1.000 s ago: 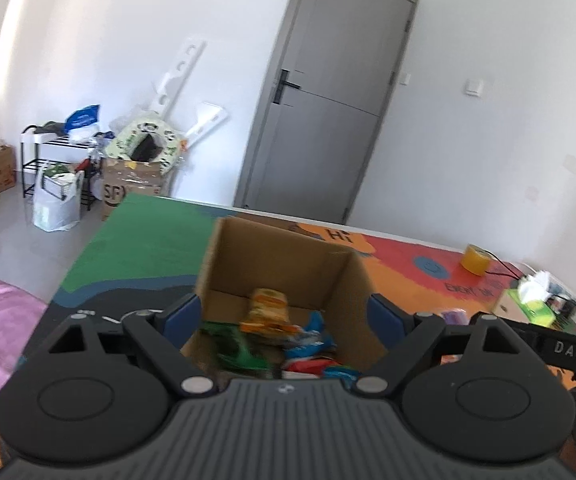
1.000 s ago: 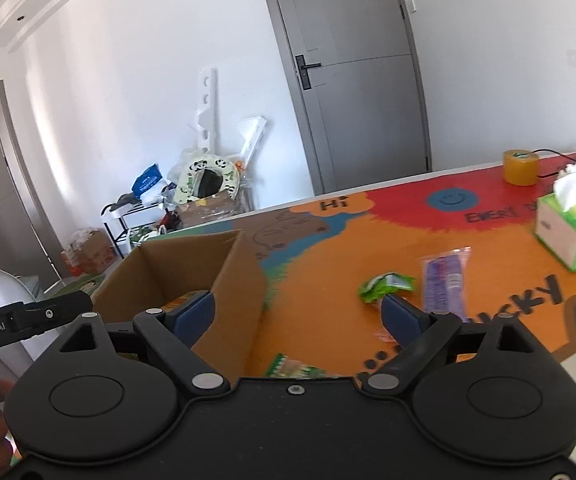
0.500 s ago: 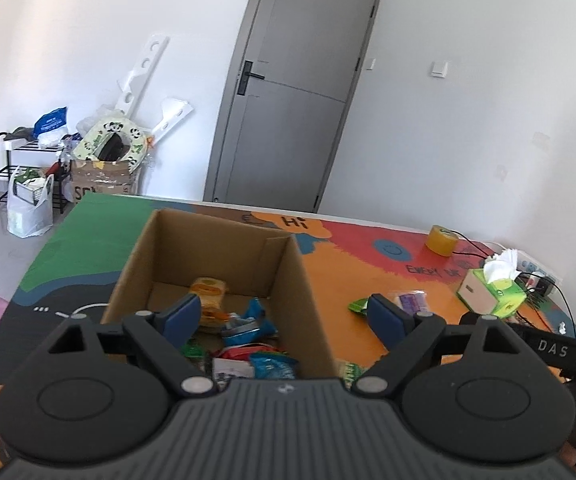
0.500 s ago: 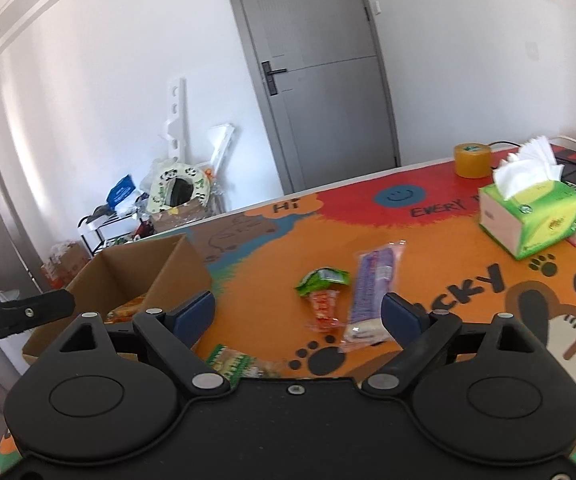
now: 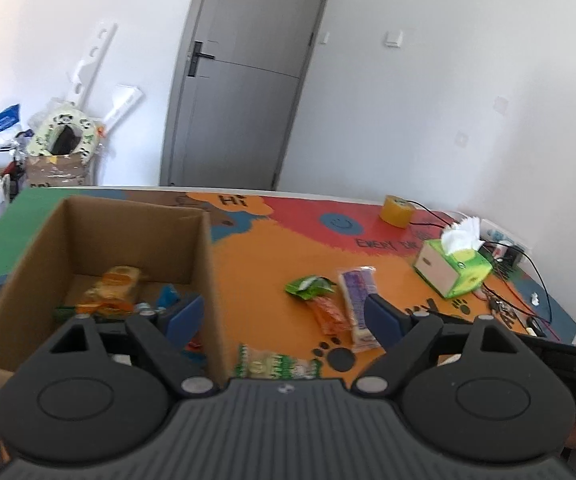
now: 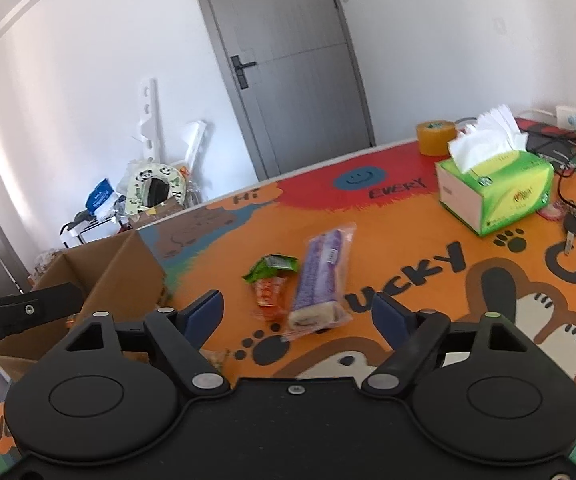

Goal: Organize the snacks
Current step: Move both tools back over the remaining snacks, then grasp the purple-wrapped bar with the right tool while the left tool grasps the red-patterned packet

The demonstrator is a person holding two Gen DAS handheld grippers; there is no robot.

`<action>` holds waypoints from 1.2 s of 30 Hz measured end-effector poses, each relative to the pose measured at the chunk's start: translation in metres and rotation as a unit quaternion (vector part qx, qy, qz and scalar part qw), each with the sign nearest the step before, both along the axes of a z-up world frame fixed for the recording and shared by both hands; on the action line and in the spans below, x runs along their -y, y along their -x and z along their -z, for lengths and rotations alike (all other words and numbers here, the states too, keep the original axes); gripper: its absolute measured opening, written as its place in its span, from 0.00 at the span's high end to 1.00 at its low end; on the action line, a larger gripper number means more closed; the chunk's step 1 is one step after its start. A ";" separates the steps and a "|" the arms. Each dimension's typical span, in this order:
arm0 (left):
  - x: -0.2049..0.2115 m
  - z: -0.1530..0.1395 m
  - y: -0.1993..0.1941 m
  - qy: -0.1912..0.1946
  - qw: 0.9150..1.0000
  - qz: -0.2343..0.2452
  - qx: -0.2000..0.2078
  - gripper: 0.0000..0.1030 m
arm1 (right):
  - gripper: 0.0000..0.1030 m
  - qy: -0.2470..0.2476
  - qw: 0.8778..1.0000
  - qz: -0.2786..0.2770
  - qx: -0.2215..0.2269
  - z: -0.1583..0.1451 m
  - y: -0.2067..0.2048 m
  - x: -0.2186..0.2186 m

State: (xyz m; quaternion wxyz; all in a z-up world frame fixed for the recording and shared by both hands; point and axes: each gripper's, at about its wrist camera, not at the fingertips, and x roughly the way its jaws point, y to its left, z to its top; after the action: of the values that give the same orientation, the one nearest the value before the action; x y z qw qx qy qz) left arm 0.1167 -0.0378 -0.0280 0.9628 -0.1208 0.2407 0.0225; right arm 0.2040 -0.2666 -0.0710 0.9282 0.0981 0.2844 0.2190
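- Both grippers have swung away from the cardboard box (image 5: pixel 99 264) & now face the loose snacks on the table (image 6: pixel 428 240).
- L gripper (image 5: pixel 283 316): fingers wide apart, closing just a bit, nothing between them but table. Box now sits at 9 o'clock in its view, w/ some snacks already inside.
- R gripper (image 6: pixel 296 312): fingers apart but closing, not touching anything yet. Purple pack (image 6: pixel 320 280) lies right at 12 o'clock, its near end about between the fingers.
- Green & orange pack (image 6: pixel 269 280) lies just beside the purple one, at 11 o'clock in the R view.
- Green-white pack (image 5: pixel 275 366) lies close under the L gripper, at 6 o'clock, next to the box wall.
- Tissue box (image 6: pixel 496 188) & tape roll (image 6: pixel 436 136) sit far off at 1–2 o'clock; not snacks.
- What it means, I think: 3 snacks left out; R side looks set to grab the purple pack next, then carry it to the box.
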 end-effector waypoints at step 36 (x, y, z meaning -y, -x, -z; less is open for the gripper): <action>0.047 0.067 -0.139 0.008 0.994 0.018 -0.103 0.53 | 0.68 -0.032 0.994 -0.044 -0.099 0.056 -0.091 0.001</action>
State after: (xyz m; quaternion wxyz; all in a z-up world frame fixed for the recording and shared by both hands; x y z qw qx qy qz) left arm 0.2560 -0.0852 -0.0946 0.9321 -0.1206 0.3412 0.0154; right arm 0.2955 -0.2674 -0.1267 0.8813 0.1363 0.3722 0.2574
